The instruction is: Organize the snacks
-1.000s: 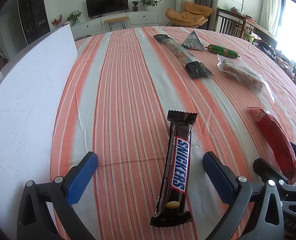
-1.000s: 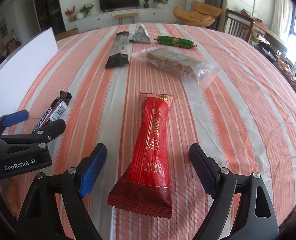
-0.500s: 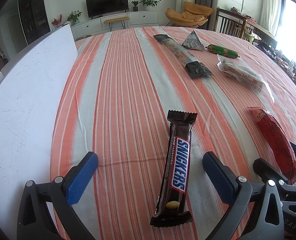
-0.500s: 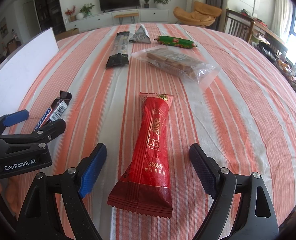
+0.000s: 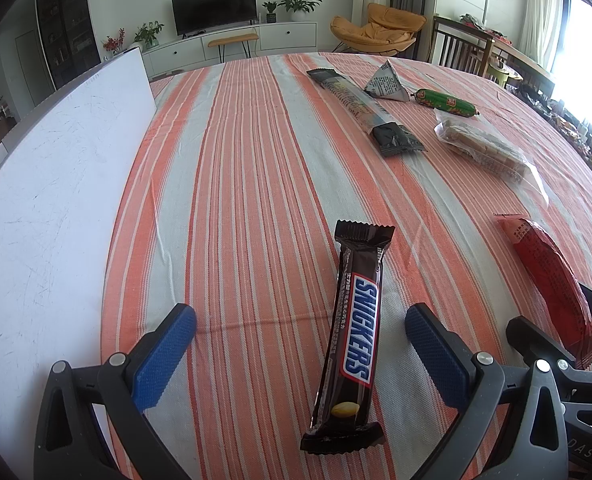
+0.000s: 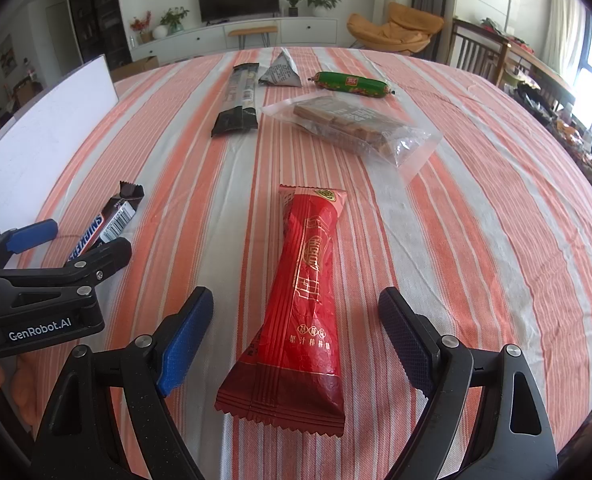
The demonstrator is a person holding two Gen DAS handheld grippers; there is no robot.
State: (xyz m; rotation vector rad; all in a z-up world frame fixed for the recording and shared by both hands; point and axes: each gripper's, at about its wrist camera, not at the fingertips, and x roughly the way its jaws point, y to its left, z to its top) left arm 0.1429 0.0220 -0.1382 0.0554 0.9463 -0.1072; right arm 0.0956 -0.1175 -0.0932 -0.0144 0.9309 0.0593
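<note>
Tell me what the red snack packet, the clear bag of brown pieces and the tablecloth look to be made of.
Red snack packet: probably glossy plastic or foil film; it glints, creases and has crimped, zigzag ends.
Clear bag: thin transparent plastic; the brown pieces show through.
Tablecloth: matte woven fabric, likely cotton; visible weave and soft wrinkles.

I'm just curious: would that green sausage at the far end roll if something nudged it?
Probably: the green sausage is round and lies free on the striped cloth. Its glossy skin looks slippery, and it seems fairly firm.

No visible change since earlier frames.
</note>
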